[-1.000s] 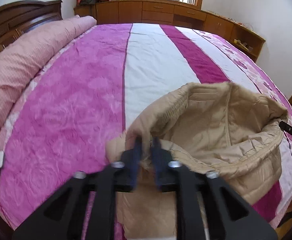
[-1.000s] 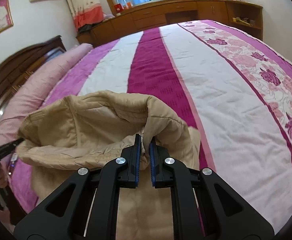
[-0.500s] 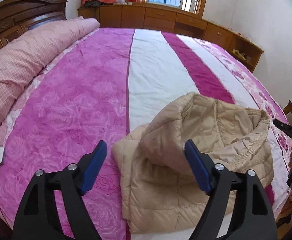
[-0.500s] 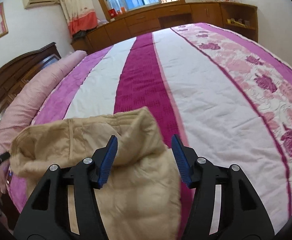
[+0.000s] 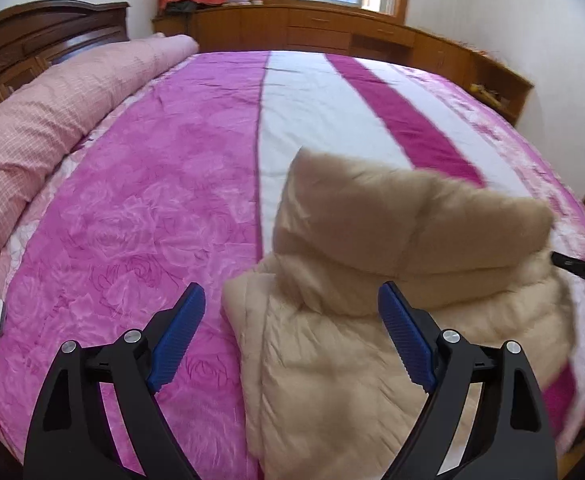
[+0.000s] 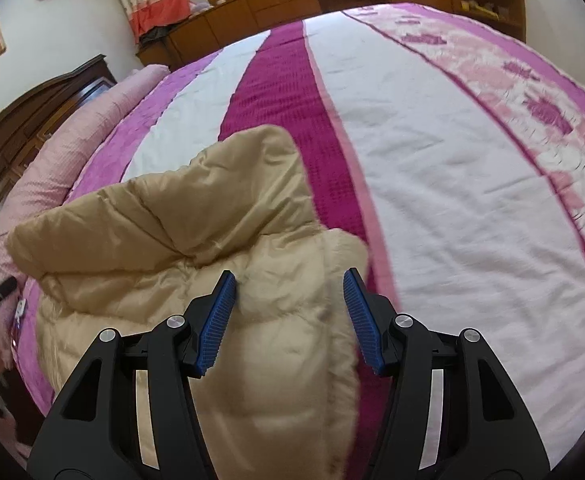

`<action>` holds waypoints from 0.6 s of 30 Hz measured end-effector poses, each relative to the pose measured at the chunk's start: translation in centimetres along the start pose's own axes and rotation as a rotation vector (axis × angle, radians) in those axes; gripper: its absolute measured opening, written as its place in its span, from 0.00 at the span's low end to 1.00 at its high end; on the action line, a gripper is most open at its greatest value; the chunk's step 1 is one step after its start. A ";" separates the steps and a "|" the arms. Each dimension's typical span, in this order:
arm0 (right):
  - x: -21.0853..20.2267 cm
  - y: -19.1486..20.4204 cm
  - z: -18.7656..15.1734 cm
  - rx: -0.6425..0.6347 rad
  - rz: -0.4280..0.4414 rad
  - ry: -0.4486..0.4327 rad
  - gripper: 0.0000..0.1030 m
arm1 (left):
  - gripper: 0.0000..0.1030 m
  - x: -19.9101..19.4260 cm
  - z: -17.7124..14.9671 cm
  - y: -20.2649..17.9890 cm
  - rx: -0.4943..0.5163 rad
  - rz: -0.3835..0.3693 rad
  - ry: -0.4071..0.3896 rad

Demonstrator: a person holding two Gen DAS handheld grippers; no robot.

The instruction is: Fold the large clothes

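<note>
On the bed's near edge, toward its right-hand near corner: one beige padded jacket (image 5: 372, 320), quilted, partly folded, resting on the striped pink-and-white bedspread (image 5: 152, 200); hood or collar end doubled over into a raised hump on the far side, flatter body running back toward the near edge and out of both views; long axis roughly from near edge toward the far edge, by judgement.

Left tongs (image 5: 292, 332): jaws wide apart, just been opening; nothing gripped; jacket's left border lies between the blue pads (image 5: 180, 332) without touching either; bare bedspread under the left pad; tongs pitched downward over the near edge.

Right tongs (image 6: 288, 312): jaws about half open, just been opening; nothing gripped; jacket's right border sits between the pads (image 6: 218, 320), left pad close to the fabric, contact not certain; likewise pitched downward.

Relation governing the coming move, as judged: jacket lies directly ahead of and below both tongs, one at each side border, neither clearly nearer; raised hump stands just beyond the fingertips; a further fold would call for re-gripping along these two borders.

Beyond: rolled pink quilt (image 5: 72, 112) along the left edge, well apart from the jacket.
</note>
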State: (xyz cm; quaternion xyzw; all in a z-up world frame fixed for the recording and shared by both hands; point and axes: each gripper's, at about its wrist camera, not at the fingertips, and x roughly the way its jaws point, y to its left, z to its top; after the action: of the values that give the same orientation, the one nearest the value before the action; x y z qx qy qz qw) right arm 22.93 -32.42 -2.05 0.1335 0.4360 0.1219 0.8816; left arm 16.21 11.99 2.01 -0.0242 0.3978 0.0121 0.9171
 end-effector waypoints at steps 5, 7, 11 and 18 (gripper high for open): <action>2.4 2.1 0.6 -0.038 -0.154 -0.013 0.58 | 0.83 5.3 0.0 -0.2 -0.041 0.072 0.014; 3.4 2.1 1.1 -0.016 -0.189 -0.005 0.58 | 0.83 6.8 0.6 -0.1 -0.047 0.124 0.022; 4.8 1.9 2.1 -0.008 -0.234 0.010 0.59 | 0.83 8.9 1.8 0.2 -0.036 0.179 0.037; 6.5 0.0 2.8 0.057 -0.181 0.031 0.67 | 0.83 11.2 1.7 2.1 -0.137 0.128 0.087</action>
State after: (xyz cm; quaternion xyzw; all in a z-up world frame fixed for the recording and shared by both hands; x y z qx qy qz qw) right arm 28.99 -30.57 -5.23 0.1166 0.4633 0.0315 0.8779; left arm 25.06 14.23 -5.10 -0.0619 0.4362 0.0968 0.8925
